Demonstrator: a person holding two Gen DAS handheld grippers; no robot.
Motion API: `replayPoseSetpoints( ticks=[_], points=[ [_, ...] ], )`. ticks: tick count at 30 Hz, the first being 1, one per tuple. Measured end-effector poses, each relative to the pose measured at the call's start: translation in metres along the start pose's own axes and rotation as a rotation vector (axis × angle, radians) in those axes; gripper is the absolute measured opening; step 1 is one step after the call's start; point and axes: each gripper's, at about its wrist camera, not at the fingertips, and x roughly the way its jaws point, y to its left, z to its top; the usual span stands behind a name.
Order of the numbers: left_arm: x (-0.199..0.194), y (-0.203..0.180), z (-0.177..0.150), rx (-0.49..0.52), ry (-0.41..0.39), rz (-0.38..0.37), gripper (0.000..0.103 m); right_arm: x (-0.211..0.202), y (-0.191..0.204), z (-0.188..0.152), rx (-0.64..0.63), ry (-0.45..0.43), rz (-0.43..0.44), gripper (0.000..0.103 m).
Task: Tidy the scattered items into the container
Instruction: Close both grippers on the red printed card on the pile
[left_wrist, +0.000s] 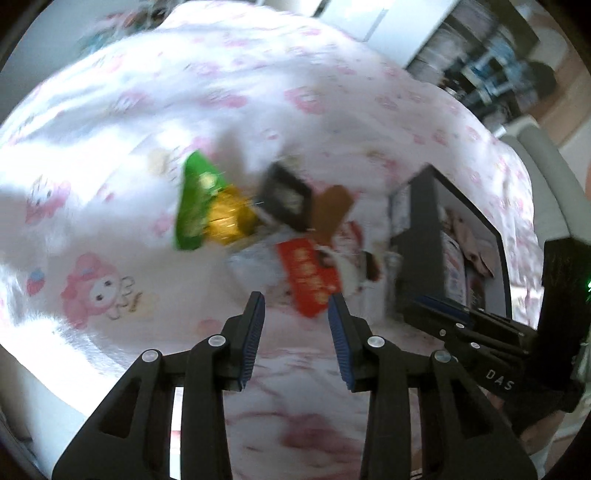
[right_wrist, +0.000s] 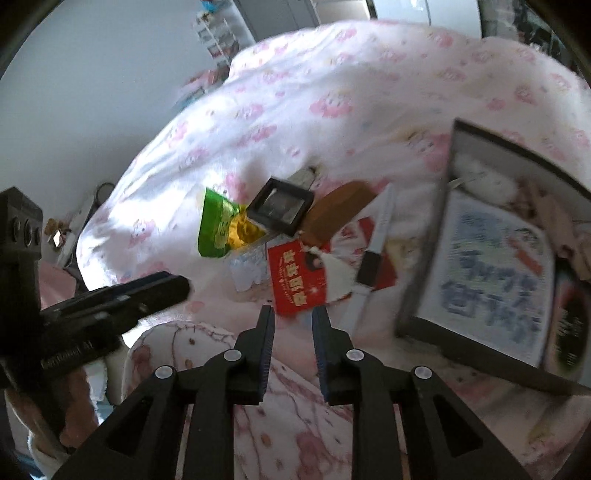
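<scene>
The red packet (right_wrist: 297, 278) lies flat on the pink-printed bedspread (right_wrist: 332, 110), nearest of the heap, left of the dark box (right_wrist: 428, 258). It looks light, thin and floppy, likely slippery; I'd pinch its near edge. The green packet (right_wrist: 216, 225) and small black frame (right_wrist: 280, 206) sit farther back. The right gripper (right_wrist: 293, 314) hangs narrowly parted, empty; the left gripper (left_wrist: 295, 301) stands wider, also empty.

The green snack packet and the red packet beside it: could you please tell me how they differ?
The green snack packet lies farther up the bedspread, its lower end yellow; the red packet lies nearest both tongs and is partly white. Both lie flat outside the container.
</scene>
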Motion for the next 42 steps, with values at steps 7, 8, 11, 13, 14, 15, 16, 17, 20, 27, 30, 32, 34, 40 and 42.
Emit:
replayPoseSetpoints(
  ticks=[7, 8, 11, 13, 14, 15, 16, 17, 20, 27, 30, 32, 34, 40, 42],
  points=[
    [0.034, 0.039, 0.012, -0.088, 0.085, -0.079, 0.036, 0.06, -0.006, 0.005, 0.0, 0.132, -0.012, 0.02],
    [0.042, 0.041, 0.016, -0.088, 0.102, -0.105, 0.038, 0.07, -0.008, 0.005, 0.008, 0.156, -0.007, 0.023],
    [0.069, 0.041, 0.025, -0.048, 0.16, -0.062, 0.041, 0.09, -0.013, 0.005, 0.039, 0.209, 0.024, 0.025],
    [0.088, 0.044, 0.026, -0.031, 0.22, -0.055, 0.041, 0.1, -0.016, 0.005, 0.048, 0.229, 0.027, 0.025],
    [0.099, 0.047, 0.027, -0.04, 0.265, -0.102, 0.041, 0.104, -0.017, 0.004, 0.048, 0.238, 0.025, 0.026],
    [0.104, 0.049, 0.029, -0.05, 0.291, -0.148, 0.041, 0.108, -0.018, 0.003, 0.05, 0.245, 0.024, 0.027],
    [0.109, 0.051, 0.03, -0.057, 0.311, -0.201, 0.041, 0.113, -0.02, 0.003, 0.053, 0.256, 0.022, 0.032],
    [0.114, 0.051, 0.033, -0.058, 0.334, -0.249, 0.043, 0.118, -0.022, 0.003, 0.058, 0.265, 0.021, 0.036],
    [0.122, 0.037, 0.042, -0.02, 0.372, -0.256, 0.043, 0.131, -0.033, 0.004, 0.108, 0.285, 0.04, 0.038],
    [0.15, 0.015, 0.059, 0.019, 0.431, -0.269, 0.045, 0.138, -0.031, 0.017, 0.132, 0.262, 0.164, 0.038],
    [0.158, 0.015, 0.068, 0.001, 0.422, -0.261, 0.045, 0.13, -0.025, 0.016, 0.107, 0.232, 0.197, 0.038],
    [0.163, 0.01, 0.071, 0.001, 0.419, -0.264, 0.042, 0.124, -0.025, 0.015, 0.117, 0.216, 0.201, 0.038],
    [0.167, 0.006, 0.072, 0.01, 0.424, -0.258, 0.03, 0.118, -0.026, 0.014, 0.121, 0.197, 0.193, 0.038],
    [0.15, 0.019, 0.072, -0.059, 0.355, -0.334, 0.007, 0.108, -0.022, 0.012, 0.109, 0.183, 0.203, 0.039],
    [0.141, 0.023, 0.07, -0.076, 0.323, -0.337, 0.003, 0.104, -0.02, 0.01, 0.11, 0.181, 0.221, 0.039]
  ],
)
